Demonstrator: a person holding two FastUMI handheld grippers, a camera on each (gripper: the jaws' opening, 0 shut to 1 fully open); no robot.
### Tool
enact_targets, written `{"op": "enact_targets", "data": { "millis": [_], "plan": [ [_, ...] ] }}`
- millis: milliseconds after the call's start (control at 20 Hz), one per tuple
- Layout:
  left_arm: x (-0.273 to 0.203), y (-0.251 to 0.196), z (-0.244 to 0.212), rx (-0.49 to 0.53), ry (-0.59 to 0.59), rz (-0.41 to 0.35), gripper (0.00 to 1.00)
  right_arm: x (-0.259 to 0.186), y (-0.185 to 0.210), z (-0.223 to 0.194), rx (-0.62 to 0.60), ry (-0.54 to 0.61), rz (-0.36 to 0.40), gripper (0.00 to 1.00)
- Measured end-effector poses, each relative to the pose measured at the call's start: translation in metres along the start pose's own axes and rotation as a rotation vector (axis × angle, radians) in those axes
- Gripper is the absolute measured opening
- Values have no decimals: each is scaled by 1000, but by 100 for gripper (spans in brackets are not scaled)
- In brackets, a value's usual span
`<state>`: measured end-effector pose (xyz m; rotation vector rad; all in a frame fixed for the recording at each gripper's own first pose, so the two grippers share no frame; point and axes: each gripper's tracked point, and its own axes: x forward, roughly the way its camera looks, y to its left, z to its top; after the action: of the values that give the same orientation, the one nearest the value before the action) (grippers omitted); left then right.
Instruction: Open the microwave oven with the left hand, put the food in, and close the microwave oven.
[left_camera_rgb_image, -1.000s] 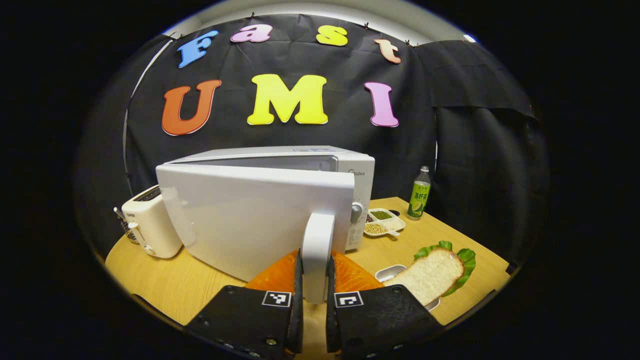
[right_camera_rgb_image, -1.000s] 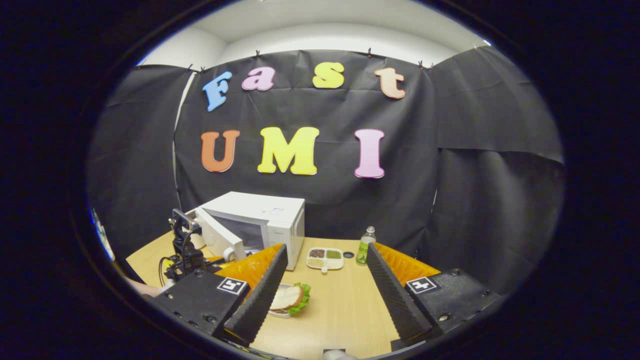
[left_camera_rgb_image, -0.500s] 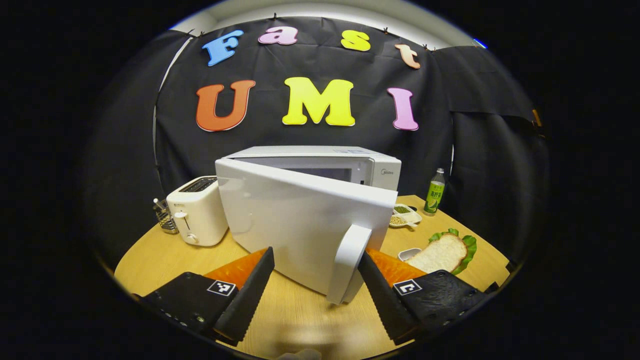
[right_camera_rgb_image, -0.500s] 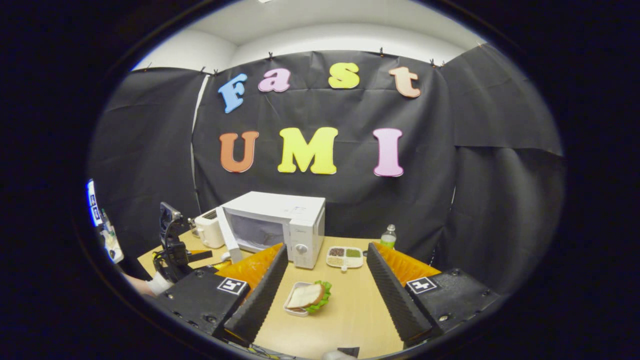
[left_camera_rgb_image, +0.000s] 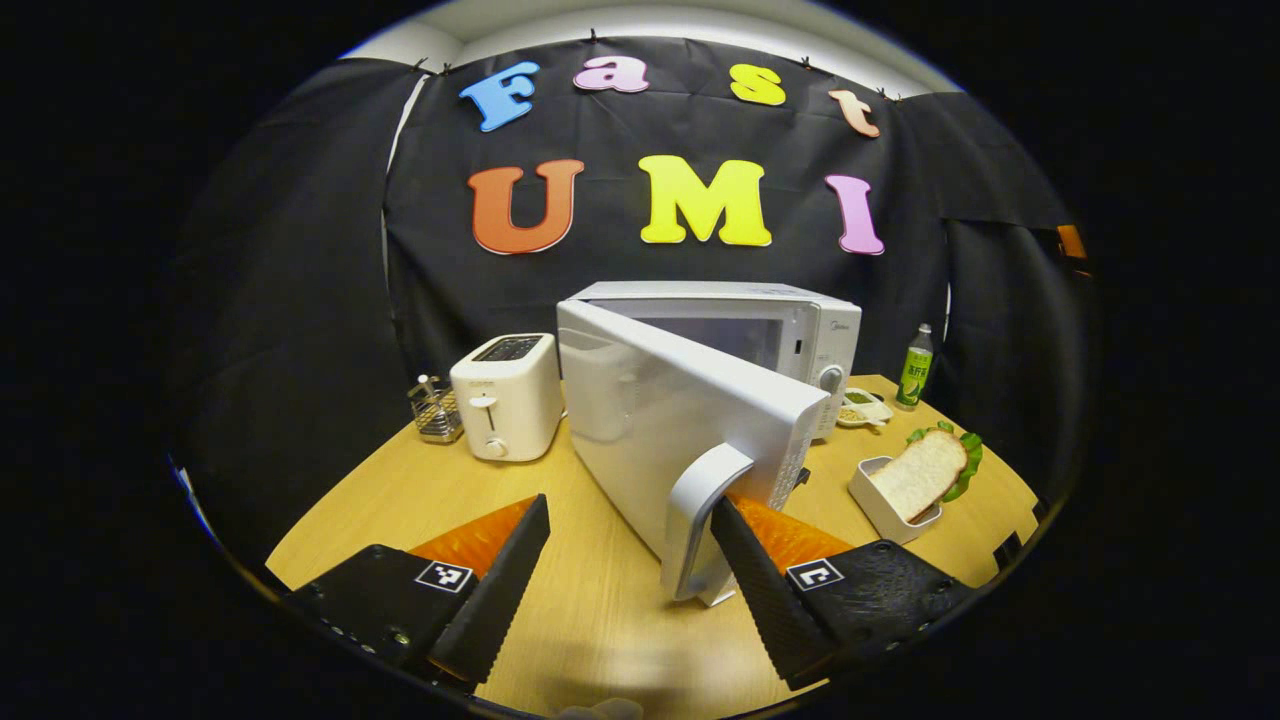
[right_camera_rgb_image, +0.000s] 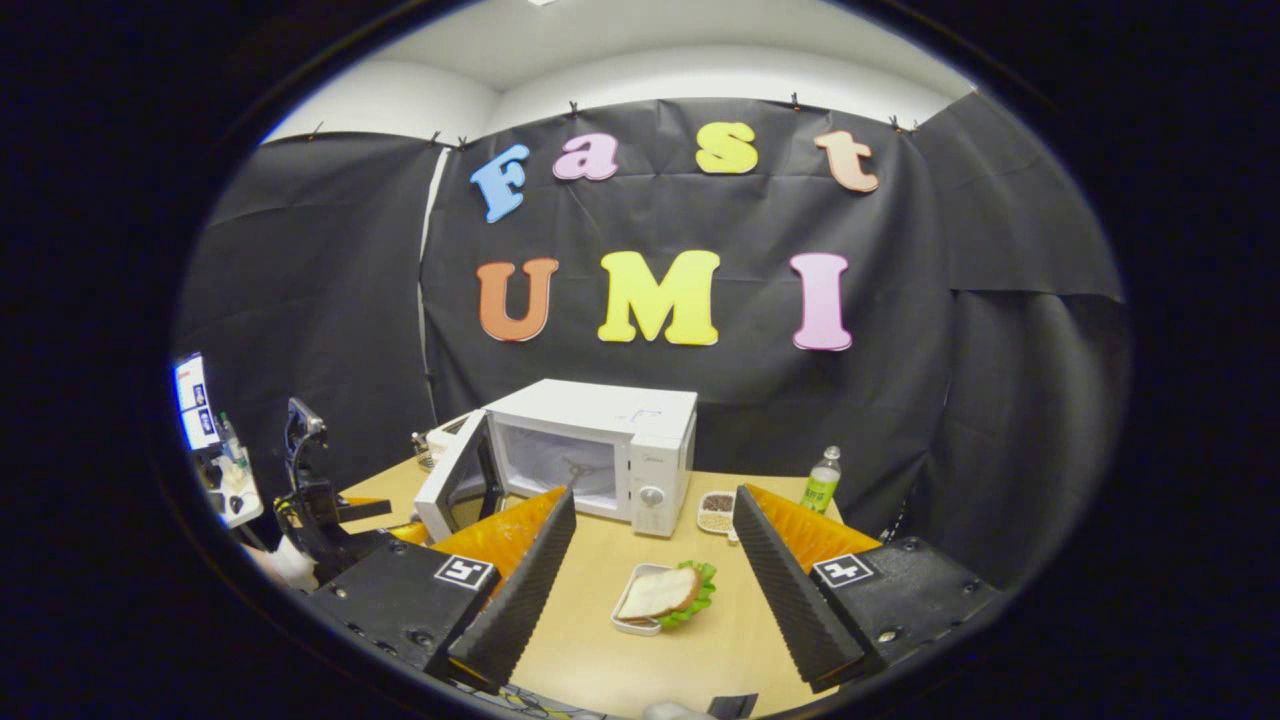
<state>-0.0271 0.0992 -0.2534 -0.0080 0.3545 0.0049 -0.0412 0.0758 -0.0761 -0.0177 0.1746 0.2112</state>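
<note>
Fingers of the left gripper (left_camera_rgb_image: 630, 570) stand wide apart and hold nothing; in the left gripper view the door handle (left_camera_rgb_image: 700, 520) rises between them, just beside the right-hand finger (left_camera_rgb_image: 765, 580), though whether they touch cannot be told. From there, at about 12 o'clock, the microwave door (left_camera_rgb_image: 680, 420) hangs swung out on its left hinge, and behind it the white microwave oven (left_camera_rgb_image: 780, 330) shows its open cavity. At 11 o'clock a white toaster (left_camera_rgb_image: 505, 395) stands on the wooden table (left_camera_rgb_image: 400, 490), with a small wire rack (left_camera_rgb_image: 437, 410) beside it. Out at 2 o'clock the sandwich (left_camera_rgb_image: 930, 470), bread over lettuce, lies in a white dish (left_camera_rgb_image: 880, 495) on the table, outside the oven; farther back are a divided snack tray (left_camera_rgb_image: 865, 408) and a green bottle (left_camera_rgb_image: 912, 365). The right gripper (right_camera_rgb_image: 650, 590) is likewise spread wide and empty, above the table, with the sandwich (right_camera_rgb_image: 660, 595) between its fingers' lines and the open oven (right_camera_rgb_image: 600, 450) at 12 o'clock. The other gripper (right_camera_rgb_image: 320, 500) shows at 9 o'clock.
</note>
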Motion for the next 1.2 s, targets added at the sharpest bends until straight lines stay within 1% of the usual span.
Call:
{"op": "enact_targets", "data": {
  "millis": [100, 150, 200, 250, 300, 350, 400, 450, 500, 650, 750, 800, 850, 900, 950, 1000, 1050, 1200],
  "plan": [
    [-12, 26, -4, -7, 5, 57, 98, 4, 6, -4, 0, 7, 16, 100],
    [-17, 40, -6, -13, 7, 87, 98, 6, 6, -6, 2, 11, 22, 92],
    [-22, 53, -9, -20, 13, 114, 98, 9, 7, -8, 1, 19, 24, 100],
    [-28, 67, -12, -27, 16, 141, 98, 12, 8, -12, 2, 23, 25, 100],
    [-32, 75, -13, -32, 20, 156, 98, 15, 8, -15, 4, 29, 27, 92],
    [-34, 82, -14, -33, 25, 173, 98, 19, 7, -19, 5, 34, 28, 100],
    [-38, 88, -16, -30, 29, 186, 98, 24, 4, -23, 5, 42, 24, 92],
    [-42, 94, -15, -26, 28, 197, 98, 28, 1, -28, 11, 45, 24, 100],
    [-46, 96, -15, -21, 23, 200, 98, 33, -2, -33, 21, 51, 24, 92],
    [-57, 92, -12, -16, 14, 197, 98, 53, -23, -62, 47, 106, 7, 92],
    [-60, 80, -3, -15, -11, 172, 98, 70, -41, -89, 73, 170, -7, 92],
    [-63, 72, 2, -15, -24, 149, 98, 79, -50, -103, 91, 203, -9, 100],
    [-64, 66, 8, -14, -38, 131, 98, 88, -57, -119, 118, 242, -11, 92],
    [-66, 59, 13, -12, -45, 116, 98, 98, -62, -132, 151, 278, -8, 100],
    [-66, 55, 19, -7, -54, 110, 98, 109, -65, -146, 182, 313, 4, 100],
    [-67, 51, 23, -5, -58, 109, 98, 120, -65, -160, 215, 355, 22, 87],
    [-70, 45, 27, -7, -60, 107, 97, 129, -65, -175, 255, 396, 45, 96],
    [-77, 35, 42, -3, -63, 135, 97, 159, -72, -211, 362, 510, 84, 92]
  ]
}}
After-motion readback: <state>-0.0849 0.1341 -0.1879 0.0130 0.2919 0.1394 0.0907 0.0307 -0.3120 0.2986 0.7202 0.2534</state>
